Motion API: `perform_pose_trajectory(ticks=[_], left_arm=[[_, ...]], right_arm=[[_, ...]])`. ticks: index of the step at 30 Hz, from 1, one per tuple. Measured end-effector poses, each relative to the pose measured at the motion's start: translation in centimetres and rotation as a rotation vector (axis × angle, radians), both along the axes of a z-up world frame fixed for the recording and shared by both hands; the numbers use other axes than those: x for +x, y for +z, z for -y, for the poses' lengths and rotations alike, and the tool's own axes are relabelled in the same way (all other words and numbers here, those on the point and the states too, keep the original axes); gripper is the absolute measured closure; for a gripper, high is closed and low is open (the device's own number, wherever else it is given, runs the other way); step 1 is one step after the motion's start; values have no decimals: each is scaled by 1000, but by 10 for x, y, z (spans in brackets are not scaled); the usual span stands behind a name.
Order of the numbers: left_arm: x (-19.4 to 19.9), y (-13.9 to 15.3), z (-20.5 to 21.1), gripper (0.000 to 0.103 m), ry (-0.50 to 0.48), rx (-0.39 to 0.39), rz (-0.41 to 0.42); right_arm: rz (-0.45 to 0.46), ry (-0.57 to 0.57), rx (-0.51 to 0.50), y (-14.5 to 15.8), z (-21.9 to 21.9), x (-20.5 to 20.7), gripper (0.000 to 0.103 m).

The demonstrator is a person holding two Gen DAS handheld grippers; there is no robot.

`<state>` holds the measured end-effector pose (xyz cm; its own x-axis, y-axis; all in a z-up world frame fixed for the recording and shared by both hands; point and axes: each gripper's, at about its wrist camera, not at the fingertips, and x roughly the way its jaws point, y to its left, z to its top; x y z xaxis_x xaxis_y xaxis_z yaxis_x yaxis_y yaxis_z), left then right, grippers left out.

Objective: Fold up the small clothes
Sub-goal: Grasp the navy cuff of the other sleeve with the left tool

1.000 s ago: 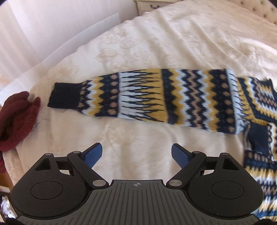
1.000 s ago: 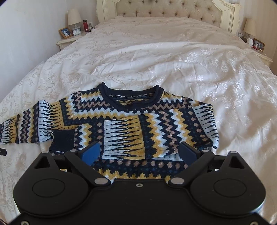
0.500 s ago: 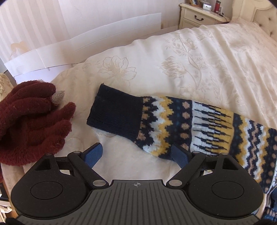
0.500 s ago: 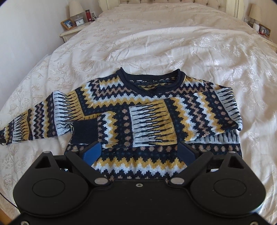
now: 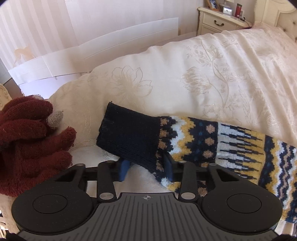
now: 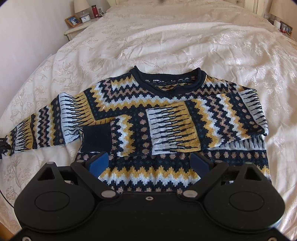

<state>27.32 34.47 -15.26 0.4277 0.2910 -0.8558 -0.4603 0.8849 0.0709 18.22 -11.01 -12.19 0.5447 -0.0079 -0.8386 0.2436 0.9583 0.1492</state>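
Sweater (image 6: pixel 157 118), one only, knitted in navy, yellow, pale blue and tan zigzags, spread flat on cream floral bedspread (image 6: pixel 167 40). Whole garment in right wrist view alone: navy rolled neckline towards headboard, one sleeve folded across chest with its navy cuff (image 6: pixel 96 137) on the body, other sleeve (image 6: pixel 37 128) stretched out sideways. Right gripper (image 6: pixel 150 163) above the hem, blue pads wide apart, nothing between them.

Only that outstretched sleeve (image 5: pixel 213 144) in left wrist view, close up. Left gripper (image 5: pixel 146 166) narrowed around the lower edge of its navy cuff (image 5: pixel 130 140), blue pads (image 5: pixel 123 169) partly hidden under the knit, seemingly pinching it; full closure not clear.

Also only in left view: dark red fuzzy gloves (image 5: pixel 27 144) with a grey fingertip, heaped at the bed's edge just beside the cuff, exact count unclear; white panel (image 5: pixel 102 48) against striped wall.

Cream nightstand (image 5: pixel 220 22) in both views, holding a clock, a framed picture and a red bottle; lamp (image 6: pixel 80 7) there in right view.
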Motion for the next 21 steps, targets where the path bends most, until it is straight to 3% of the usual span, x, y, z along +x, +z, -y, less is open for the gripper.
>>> perform_pose_trajectory(ticks=[1,4,13,21], left_arm=[[0,4,0,89,-11,-7,6],[-2,24,8,96,-35,-4,40],[-22,117,65,96,-189,41,215],[-34,188,138,96,-315,32,372]], right_arm=[[-4,2,5,-1,0,1,9],[-14,10,30,-4,1,3,12],[-1,40,66,-4,8,-2,12],[26,13,106,0,43,-23,12]])
